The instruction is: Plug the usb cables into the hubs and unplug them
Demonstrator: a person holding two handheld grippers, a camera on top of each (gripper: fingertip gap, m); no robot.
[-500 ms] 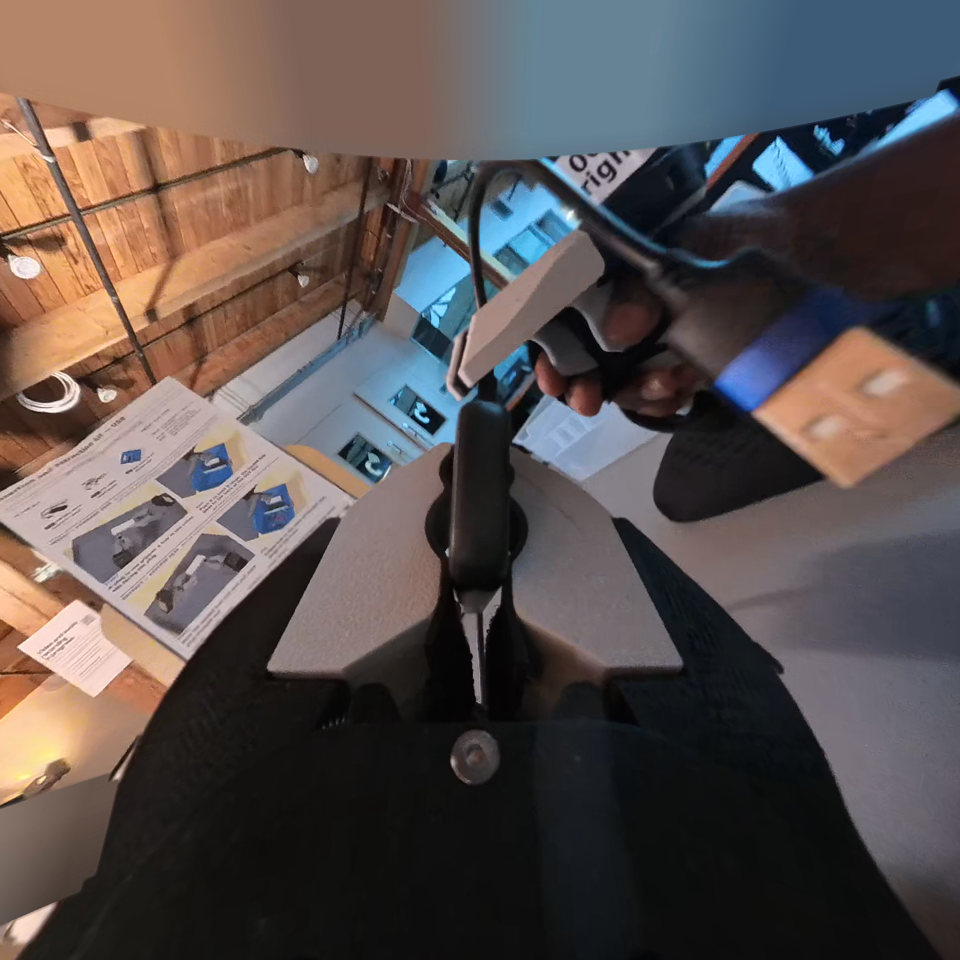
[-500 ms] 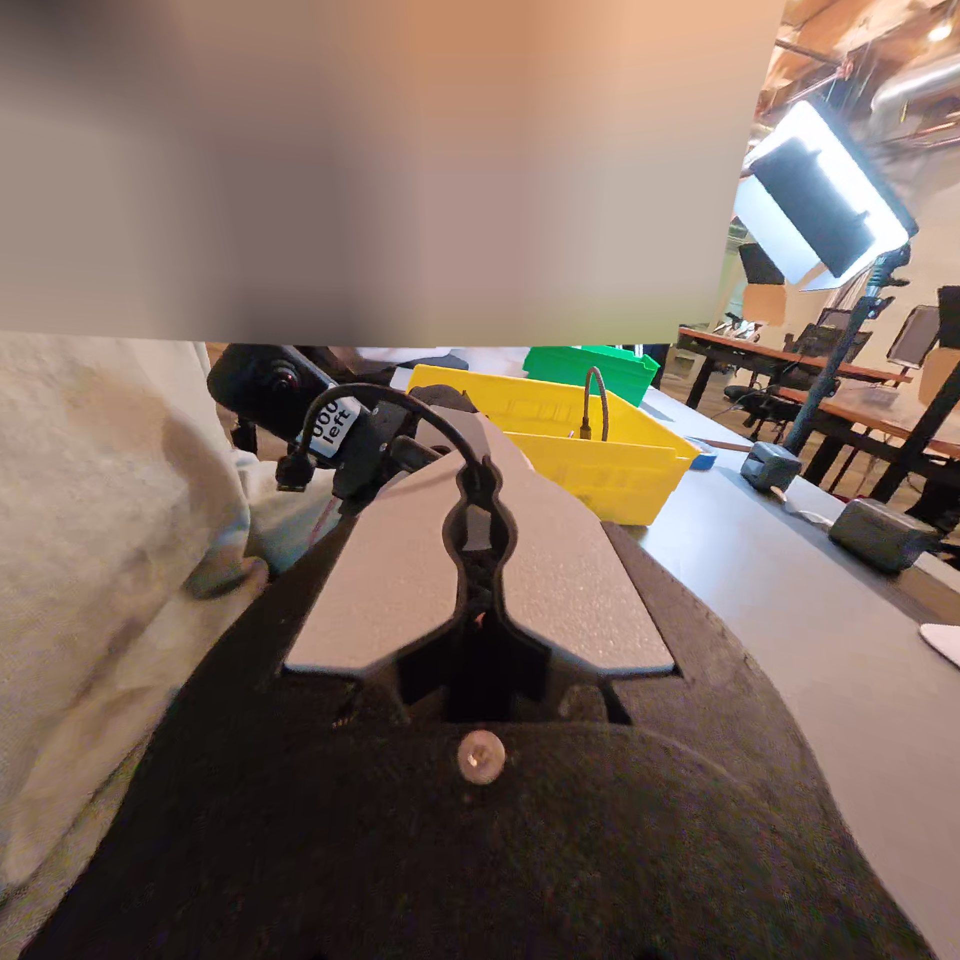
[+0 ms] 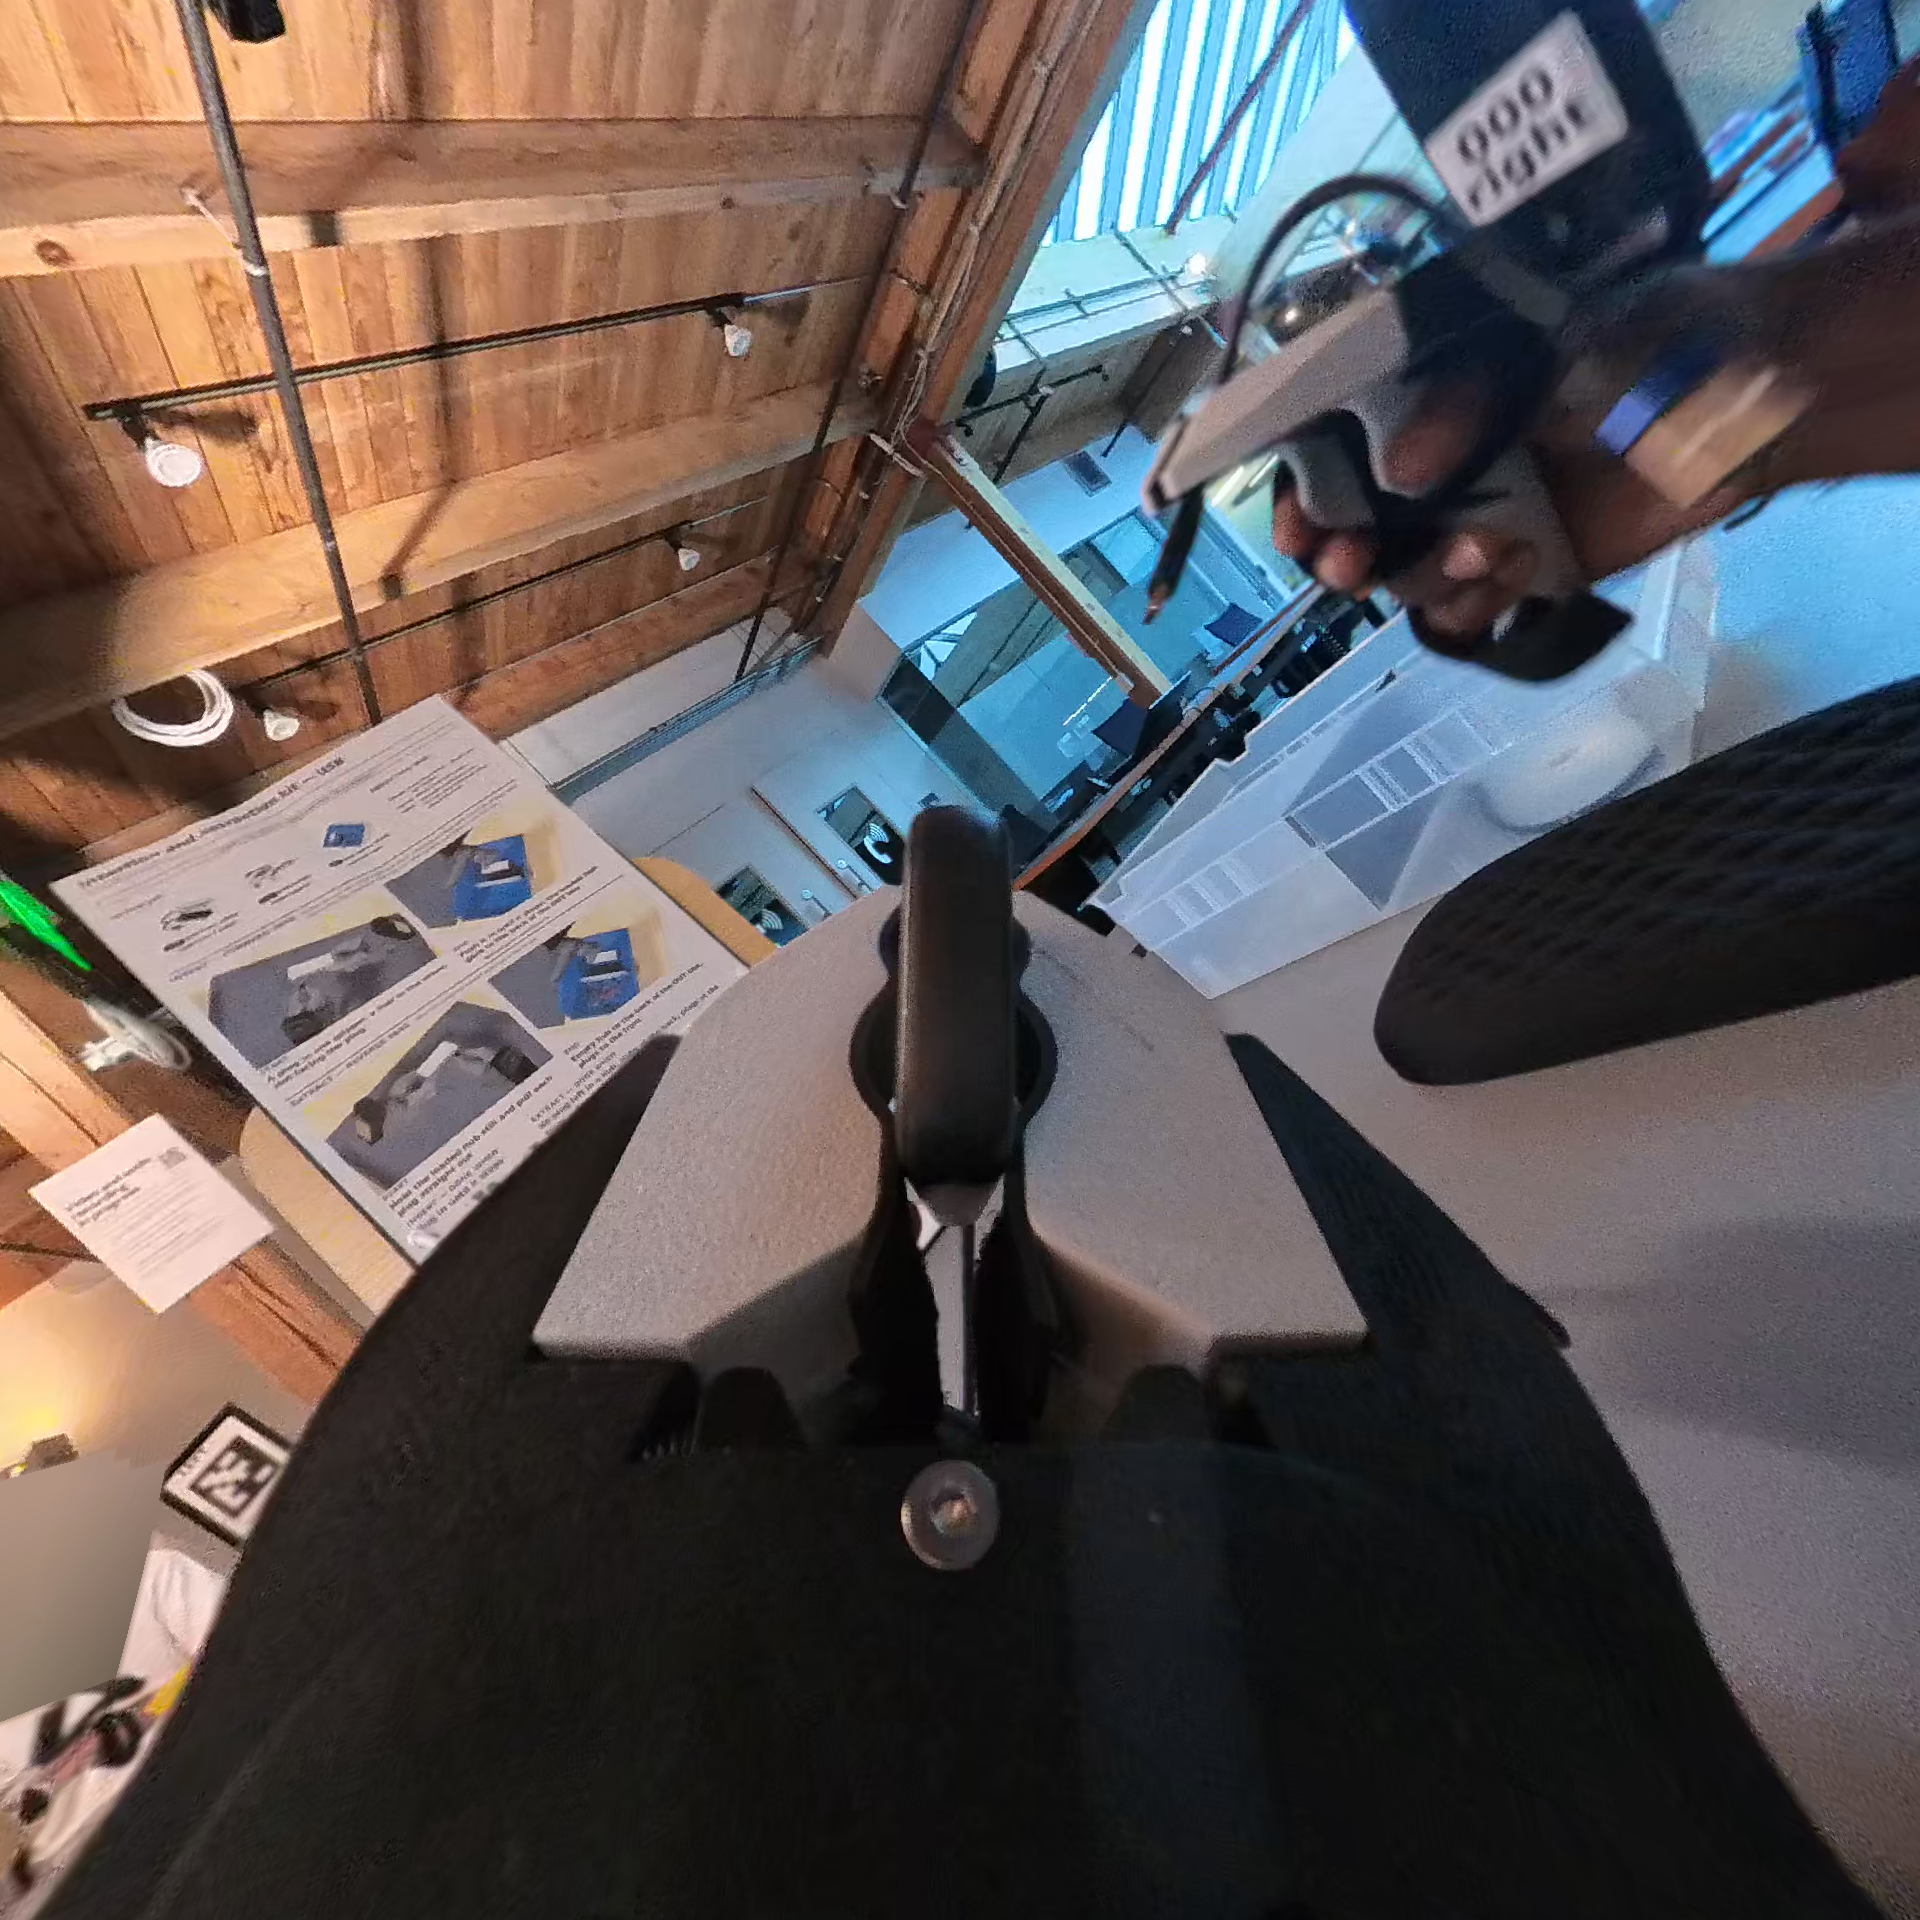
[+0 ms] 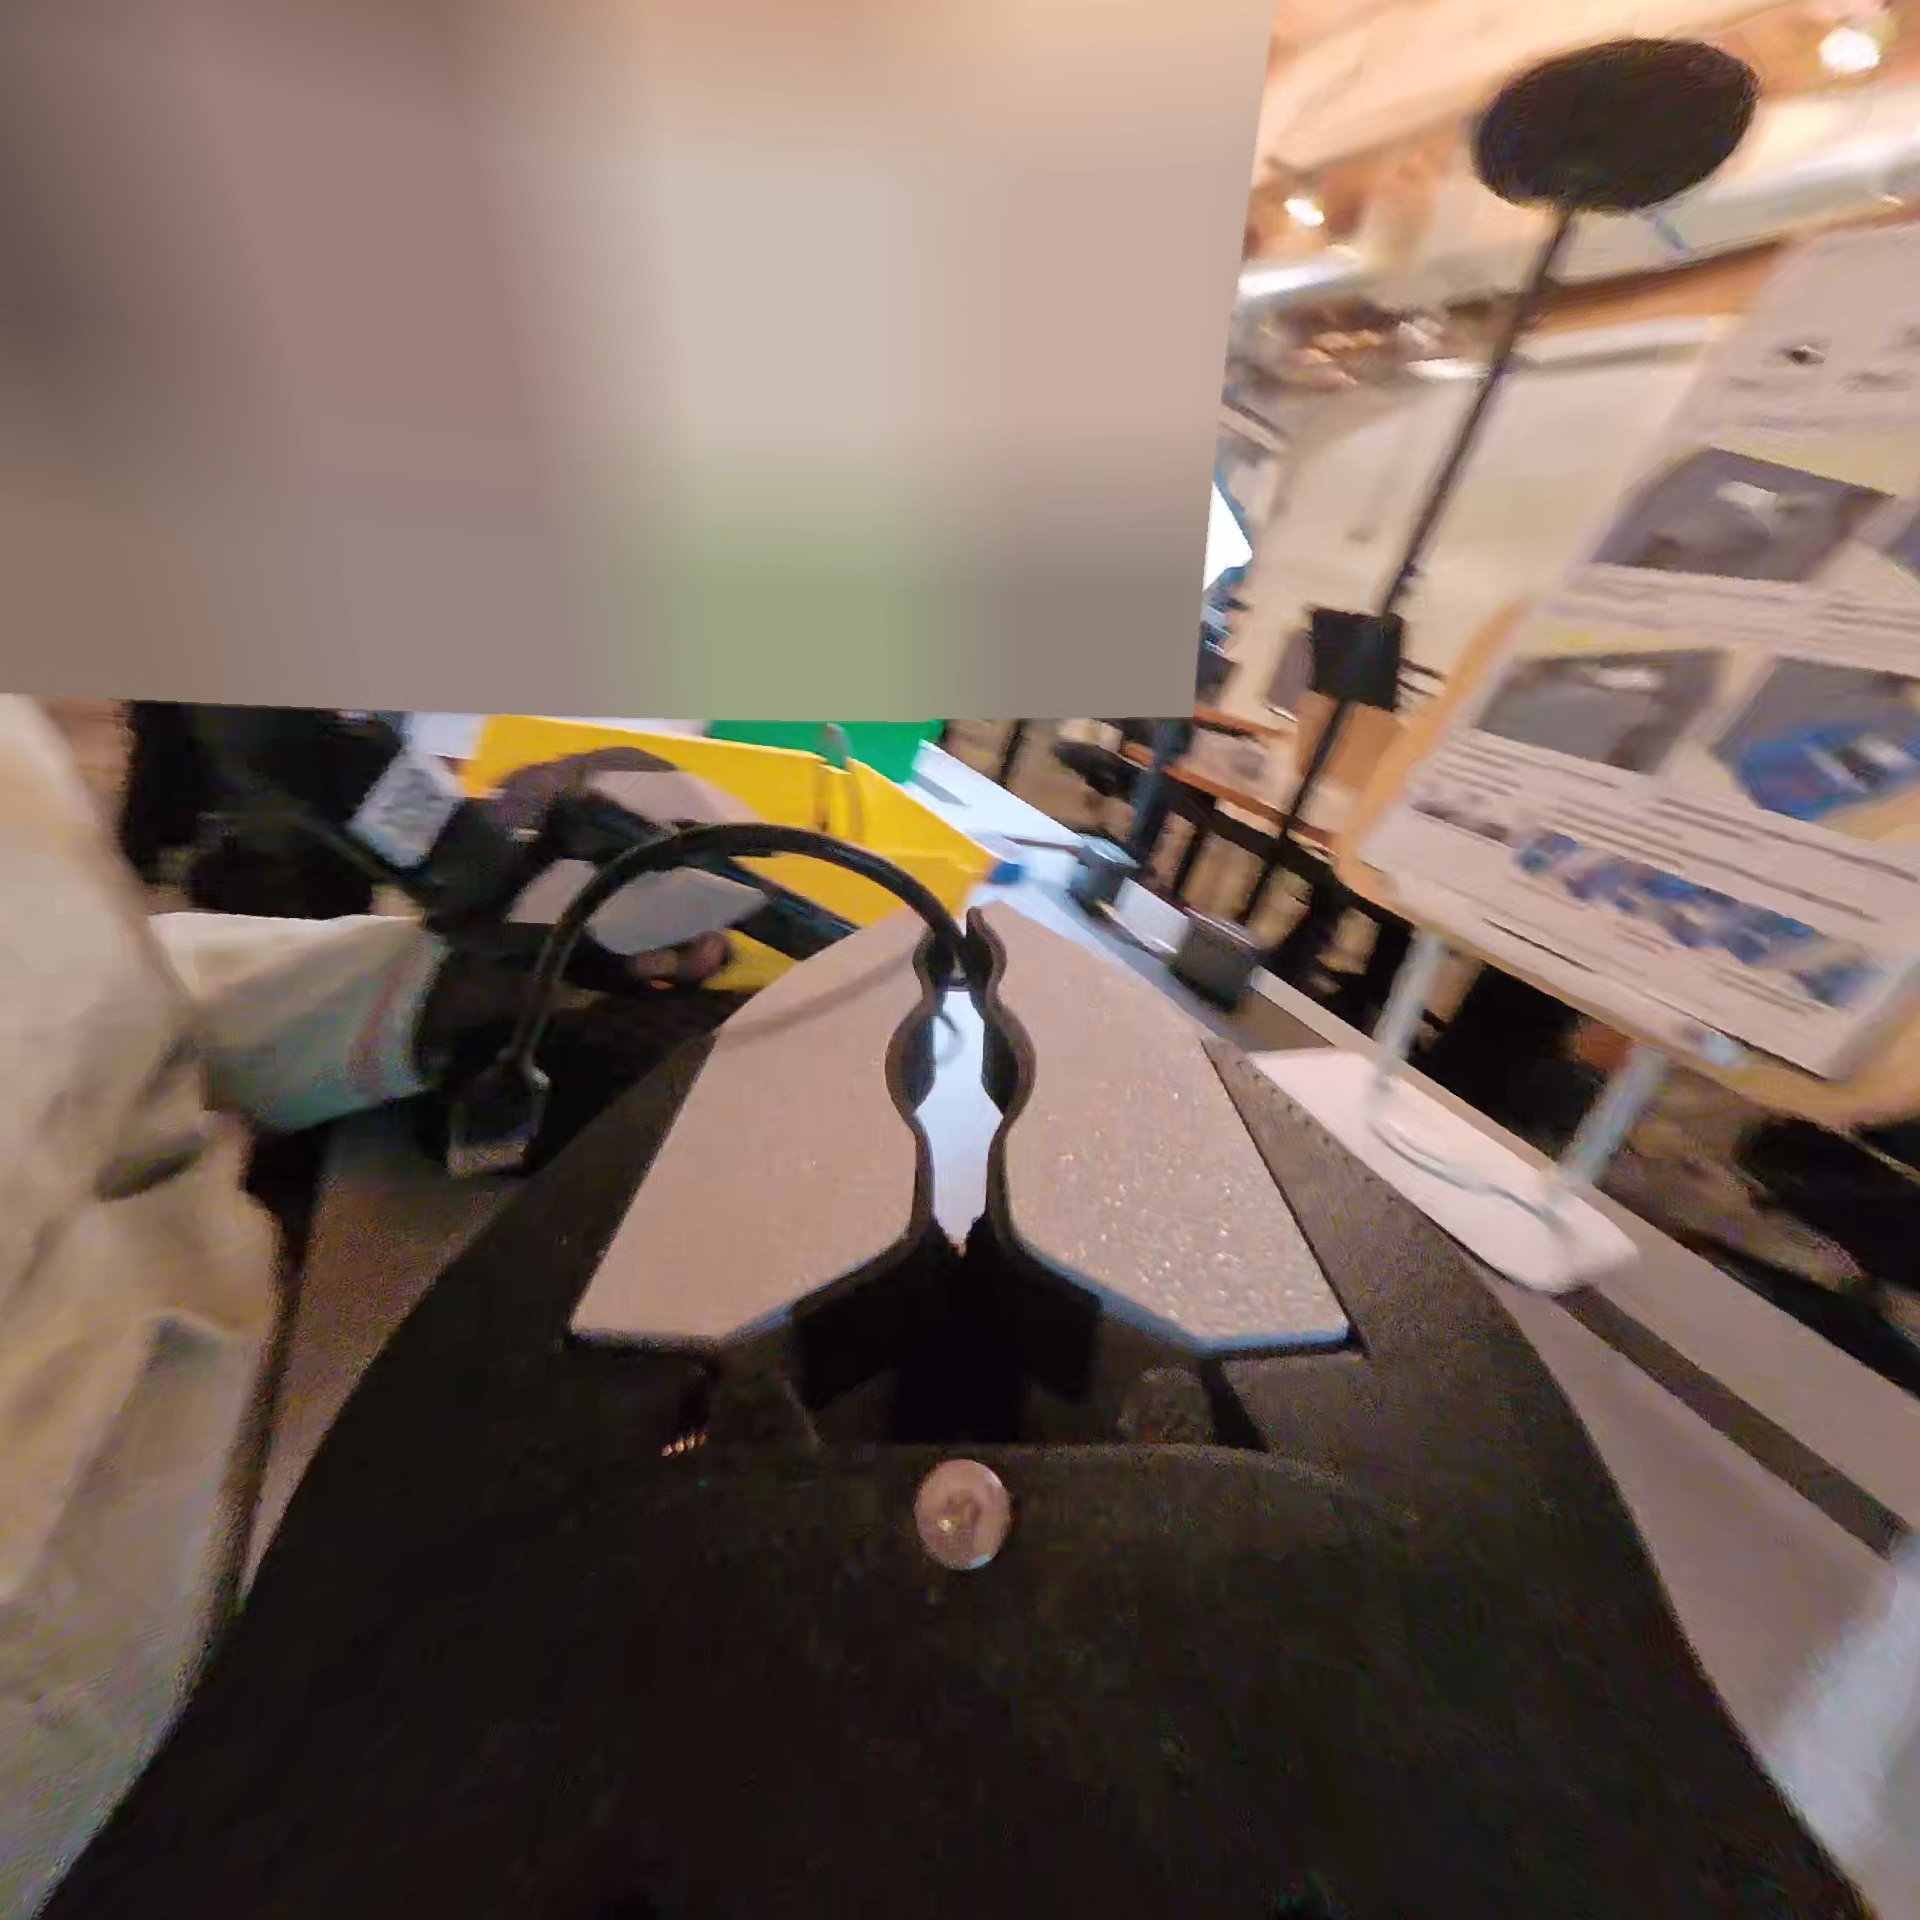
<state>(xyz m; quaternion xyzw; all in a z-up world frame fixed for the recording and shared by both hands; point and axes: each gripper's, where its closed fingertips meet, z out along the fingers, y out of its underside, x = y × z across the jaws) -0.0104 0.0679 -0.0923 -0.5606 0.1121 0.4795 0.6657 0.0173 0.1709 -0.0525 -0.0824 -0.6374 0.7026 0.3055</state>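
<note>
An instruction sheet [image 3: 343, 966] bearing print is seen at the left of the left wrist view. At centre, the left gripper [image 3: 954, 904] is pressed onto a black hub [image 3: 954, 997]. In the right wrist view, a black cable [image 4: 727, 862] is pinched at the right gripper [image 4: 961, 935] tips, its plug [image 4: 497, 1112] hanging lower left; a yellow bin [image 4: 790, 800] is partly hidden behind.

1. Your right gripper [image 3: 1179, 488] shows motion-blurred in the left wrist view, so you cannot read its finger gap there.
2. The black cable [image 4: 727, 862] arcs out of its tips; the stretch pinched between them is hidden.
3. The cable's plug [image 4: 497, 1110] is smeared, so its connector type is unclear.
4. The dark hub [image 3: 954, 997] in your left gripper [image 3: 956, 914] hides its lower end between the fingers.
5. The instruction poster [image 4: 1704, 727] runs off the right edge.
</note>
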